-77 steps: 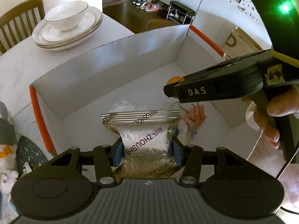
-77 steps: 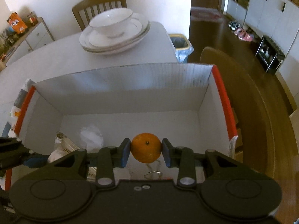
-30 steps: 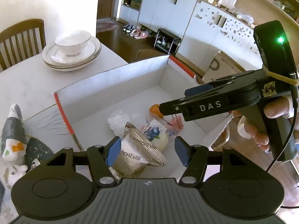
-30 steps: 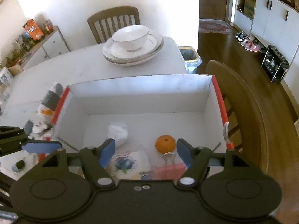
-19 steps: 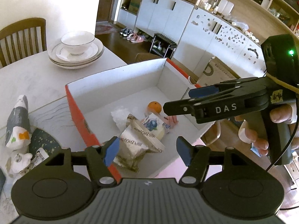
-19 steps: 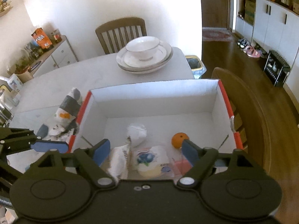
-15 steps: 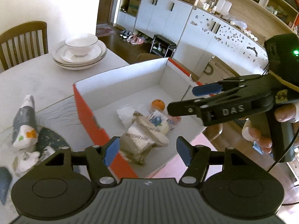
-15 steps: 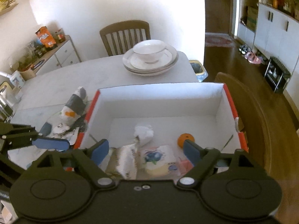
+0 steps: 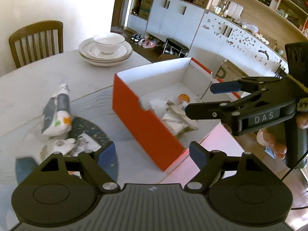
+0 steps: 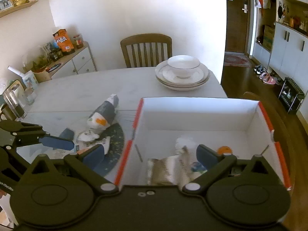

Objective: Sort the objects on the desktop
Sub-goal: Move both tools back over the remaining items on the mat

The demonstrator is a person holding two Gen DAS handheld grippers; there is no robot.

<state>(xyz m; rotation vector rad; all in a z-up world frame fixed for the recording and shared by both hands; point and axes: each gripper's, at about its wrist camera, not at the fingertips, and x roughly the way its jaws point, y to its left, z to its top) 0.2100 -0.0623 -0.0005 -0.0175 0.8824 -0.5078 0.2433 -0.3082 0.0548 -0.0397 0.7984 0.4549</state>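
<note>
Both hand-held grippers, left [image 9: 152, 151] and right [image 10: 150, 155], have just been opening; jaws wide, nothing between them. The next item, a penguin-like soft toy [image 10: 104, 115] (probably light, squashy), lies on the surface beside the box [image 10: 200, 104]; take it across its body.

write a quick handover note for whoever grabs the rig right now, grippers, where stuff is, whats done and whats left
Left hand-held gripper: open, nothing between its pads; its jaws have just been opening.
Right hand-held gripper: open and empty too, jaws just opened wide, above the near edge of the box.
Orange box: holds the orange, the foil snack pack, a crumpled white tissue and a blue-printed packet.
Done: those items are in the box.
Left: still on the table, beside the box, are the grey-and-white pouch, a small white piece and some blurred bits on the dark round mat.
The stacked plates and bowl sit at the far end.
</note>
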